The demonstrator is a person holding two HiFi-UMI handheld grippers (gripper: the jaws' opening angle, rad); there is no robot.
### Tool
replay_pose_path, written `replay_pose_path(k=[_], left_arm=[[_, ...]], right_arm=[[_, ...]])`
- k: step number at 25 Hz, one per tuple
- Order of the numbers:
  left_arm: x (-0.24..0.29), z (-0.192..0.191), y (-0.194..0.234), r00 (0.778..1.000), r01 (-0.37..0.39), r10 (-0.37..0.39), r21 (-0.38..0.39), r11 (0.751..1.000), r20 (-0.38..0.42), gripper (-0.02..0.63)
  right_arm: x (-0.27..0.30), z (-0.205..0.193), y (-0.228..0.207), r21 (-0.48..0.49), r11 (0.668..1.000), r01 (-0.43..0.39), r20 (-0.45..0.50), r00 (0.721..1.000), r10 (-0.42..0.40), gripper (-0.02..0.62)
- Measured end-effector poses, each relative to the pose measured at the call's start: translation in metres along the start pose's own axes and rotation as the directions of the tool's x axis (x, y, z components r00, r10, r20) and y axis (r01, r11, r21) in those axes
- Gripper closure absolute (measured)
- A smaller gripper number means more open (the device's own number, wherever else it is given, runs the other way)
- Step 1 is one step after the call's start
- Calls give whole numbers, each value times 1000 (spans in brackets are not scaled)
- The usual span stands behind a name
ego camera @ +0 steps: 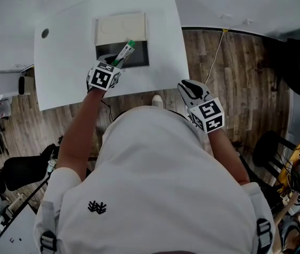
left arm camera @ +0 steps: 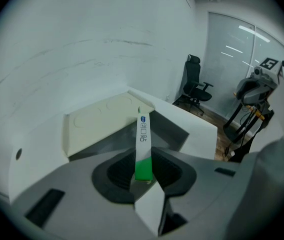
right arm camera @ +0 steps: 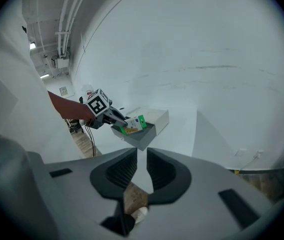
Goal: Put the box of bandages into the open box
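Observation:
On the white table point(ego camera: 65, 62) stands the open box point(ego camera: 139, 54), dark inside, its cream lid point(ego camera: 120, 29) folded back. My left gripper point(ego camera: 117, 63) is shut on the box of bandages point(ego camera: 124, 53), a slim white and green carton tilted over the open box's front edge. In the left gripper view the box of bandages point(left arm camera: 143, 144) stands between the jaws of the left gripper point(left arm camera: 143, 160), with the open box point(left arm camera: 169, 129) just behind. My right gripper point(ego camera: 188, 87) hovers at the table's near right corner. The right gripper point(right arm camera: 142, 160) has a narrow gap between its jaws and holds nothing.
A round cable hole point(ego camera: 45, 33) sits in the table's far left. Wooden floor with a cable point(ego camera: 216, 57) lies to the right. An office chair point(left arm camera: 198, 84) stands beyond the table. The table's near edge point(ego camera: 139, 93) runs just before my body.

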State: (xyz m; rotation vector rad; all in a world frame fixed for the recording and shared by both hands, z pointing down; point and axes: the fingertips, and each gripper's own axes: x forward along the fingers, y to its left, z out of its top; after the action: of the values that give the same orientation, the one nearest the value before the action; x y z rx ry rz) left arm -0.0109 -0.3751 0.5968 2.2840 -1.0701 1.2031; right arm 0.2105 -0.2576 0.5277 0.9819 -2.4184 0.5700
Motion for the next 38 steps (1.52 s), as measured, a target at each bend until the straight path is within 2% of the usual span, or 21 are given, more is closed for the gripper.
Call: replay_pose_path(k=[8, 17, 21, 28, 38], left_arm=[[17, -8, 2, 999, -14, 15, 14, 1000, -46, 509], [23, -11, 2, 998, -21, 22, 23, 1000, -57, 503], [24, -12, 0, 998, -16, 17, 21, 1000, -56, 458], [17, -9, -4, 1000, 5, -5, 5, 1000, -26, 426], [-26, -13, -3, 996, 38, -34, -60, 997, 78, 420]], right_arm=[[-2, -2, -6, 12, 1000, 5, -3, 1000, -5, 534], [-3, -3, -8, 29, 1000, 0, -12, 1000, 0, 534], [-1, -3, -6, 25, 1000, -3, -14, 1000, 3, 534], [3, -4, -1, 19, 1000, -12, -22, 1000, 12, 534], [19, 8, 31, -18, 999, -45, -11, 999, 45, 535]])
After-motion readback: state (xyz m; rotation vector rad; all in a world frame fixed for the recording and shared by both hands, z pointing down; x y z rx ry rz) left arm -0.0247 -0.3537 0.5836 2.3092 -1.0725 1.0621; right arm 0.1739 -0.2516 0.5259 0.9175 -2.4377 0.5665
